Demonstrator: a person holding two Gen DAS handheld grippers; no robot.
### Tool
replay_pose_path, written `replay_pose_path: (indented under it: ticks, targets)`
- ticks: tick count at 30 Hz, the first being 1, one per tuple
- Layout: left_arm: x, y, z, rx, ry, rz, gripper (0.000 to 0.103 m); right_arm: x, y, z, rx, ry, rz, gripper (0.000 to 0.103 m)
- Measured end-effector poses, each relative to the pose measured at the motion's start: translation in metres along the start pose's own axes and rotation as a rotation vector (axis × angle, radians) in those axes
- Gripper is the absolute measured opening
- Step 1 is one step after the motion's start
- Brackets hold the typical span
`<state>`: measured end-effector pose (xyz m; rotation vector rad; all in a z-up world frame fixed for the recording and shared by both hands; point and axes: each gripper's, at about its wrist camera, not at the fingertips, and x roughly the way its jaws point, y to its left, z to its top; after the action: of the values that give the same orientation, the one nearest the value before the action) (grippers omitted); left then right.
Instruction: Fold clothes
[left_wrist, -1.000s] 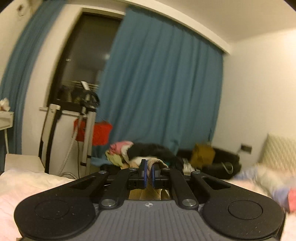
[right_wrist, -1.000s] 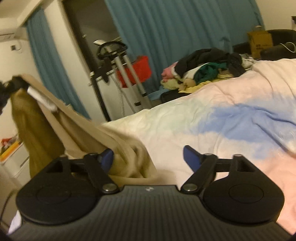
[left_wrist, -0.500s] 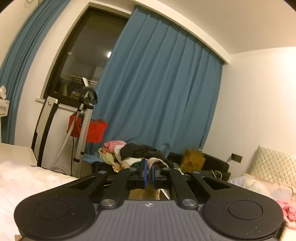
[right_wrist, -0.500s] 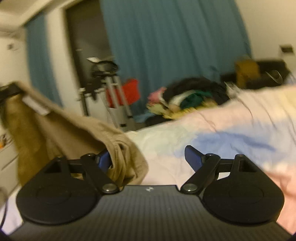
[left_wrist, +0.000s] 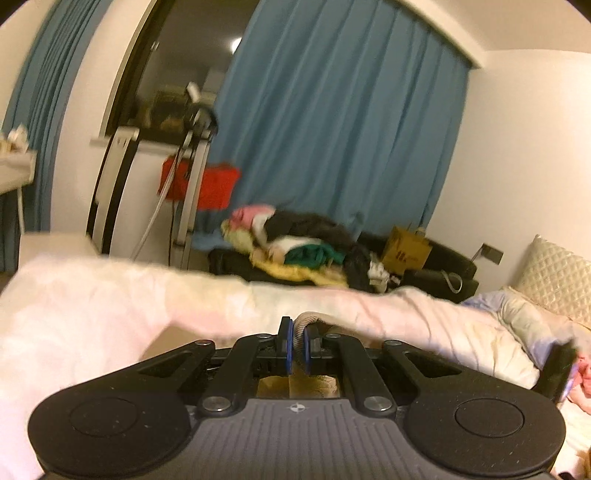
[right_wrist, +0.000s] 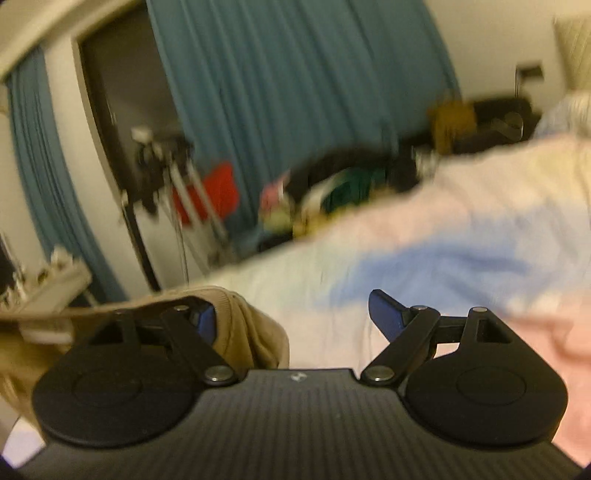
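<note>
Item: tan garment, soft knit, ribbed hem; limp, light, likely to sag and bunch.
Location: held above the bed near its left edge.
Left gripper: clamped on a rolled tan edge.
Right gripper: jaws apart, cloth draped against 1 finger.
Best hold, by judgement: hem or seam corners.

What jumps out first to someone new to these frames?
The tan garment, bunched beside the open right gripper with its fingers spread, lying over the pastel bedding. In the left wrist view, the left gripper is shut on a fold of it. Behind, a clothes pile sits before the blue curtain.
</note>
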<state>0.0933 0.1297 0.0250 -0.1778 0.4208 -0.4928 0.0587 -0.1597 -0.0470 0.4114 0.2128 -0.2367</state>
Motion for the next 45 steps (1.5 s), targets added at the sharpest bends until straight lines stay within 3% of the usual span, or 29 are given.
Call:
replay_pose_path:
  ticks: [4, 8, 12, 15, 19, 22, 24, 28, 32, 38, 41, 45]
  targets:
    - [0.012, 0.005, -0.014, -0.022, 0.074, 0.036, 0.013, -0.01, -0.001, 0.004, -0.014, -0.052, 0.015, 0.083]
    - [0.022, 0.001, -0.023, -0.036, 0.12, 0.047, 0.043, -0.015, -0.003, 0.007, 0.0, -0.058, 0.046, 0.083]
    - [0.037, 0.004, -0.034, -0.091, 0.175, 0.067, 0.048, -0.013, -0.004, 0.007, -0.008, -0.076, 0.033, 0.083]
    - [0.038, 0.004, -0.045, -0.077, 0.212, 0.133, 0.048, -0.009, -0.007, 0.007, 0.001, -0.079, -0.008, 0.083]
    - [0.017, 0.011, -0.043, -0.126, 0.14, 0.193, 0.052, -0.005, -0.01, 0.006, 0.014, -0.084, -0.062, 0.083]
    - [0.002, 0.01, -0.04, -0.132, 0.075, 0.185, 0.06, -0.005, -0.012, 0.006, 0.016, -0.098, -0.095, 0.083]
    - [-0.008, 0.01, -0.039, -0.135, 0.031, 0.18, 0.07, -0.011, -0.011, 0.007, 0.014, -0.109, -0.08, 0.083]
    - [-0.026, 0.009, -0.036, -0.14, -0.05, 0.166, 0.07, -0.022, -0.008, 0.009, 0.01, -0.105, -0.025, 0.083]
    - [-0.018, -0.004, -0.042, -0.063, 0.037, 0.072, 0.073, -0.029, 0.002, 0.011, -0.021, -0.101, -0.022, 0.083]
    - [0.005, -0.037, -0.066, 0.129, 0.082, 0.176, 0.075, -0.031, -0.001, 0.015, 0.014, -0.097, -0.001, 0.083]
    - [0.005, -0.018, -0.063, -0.007, 0.061, 0.232, 0.075, -0.029, -0.007, 0.015, 0.04, -0.09, -0.01, 0.083]
    - [0.002, 0.011, -0.057, -0.183, 0.061, 0.251, 0.075, -0.025, -0.016, 0.014, 0.085, -0.072, -0.019, 0.083]
